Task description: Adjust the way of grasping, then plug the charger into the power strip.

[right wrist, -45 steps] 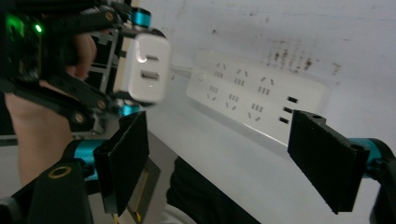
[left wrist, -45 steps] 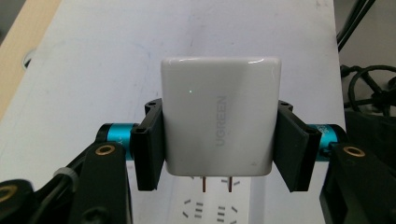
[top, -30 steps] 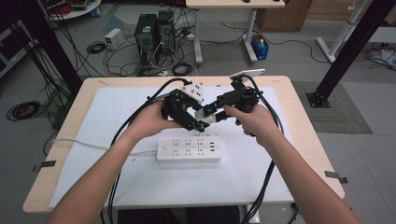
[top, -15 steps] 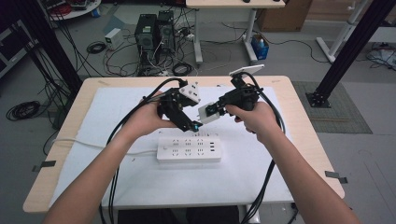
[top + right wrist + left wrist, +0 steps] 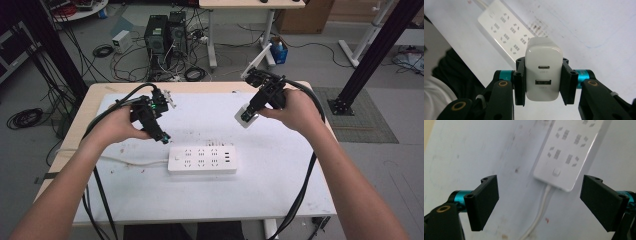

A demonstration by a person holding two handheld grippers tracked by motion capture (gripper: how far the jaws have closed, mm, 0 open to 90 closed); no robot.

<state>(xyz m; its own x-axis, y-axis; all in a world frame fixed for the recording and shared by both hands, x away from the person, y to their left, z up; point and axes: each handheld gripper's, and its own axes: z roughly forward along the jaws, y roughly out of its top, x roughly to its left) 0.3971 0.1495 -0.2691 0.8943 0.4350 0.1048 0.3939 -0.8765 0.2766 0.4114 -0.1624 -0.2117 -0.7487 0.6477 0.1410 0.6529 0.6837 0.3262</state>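
A white power strip (image 5: 202, 159) lies flat on the white table top, its cord (image 5: 125, 161) running off to the left. My right gripper (image 5: 248, 114) is shut on a white USB charger (image 5: 543, 70) and holds it in the air above and right of the power strip (image 5: 509, 32). The charger's two ports face the right gripper view's camera. My left gripper (image 5: 163, 137) hovers open just left of the strip, with nothing between its jaws. In the left gripper view the power strip's switch end (image 5: 556, 172) and cord (image 5: 541, 207) lie below the wide gap.
The table (image 5: 280, 175) carries small dark stains near its middle. Black cables (image 5: 300, 190) trail from both grippers over the front edge. Beyond the far edge, computer towers (image 5: 162, 32) and tangled wires sit on the floor.
Both grippers have moved apart from the table's middle. The left one let go and went left and down toward the strip; the right one carried the charger to the right.
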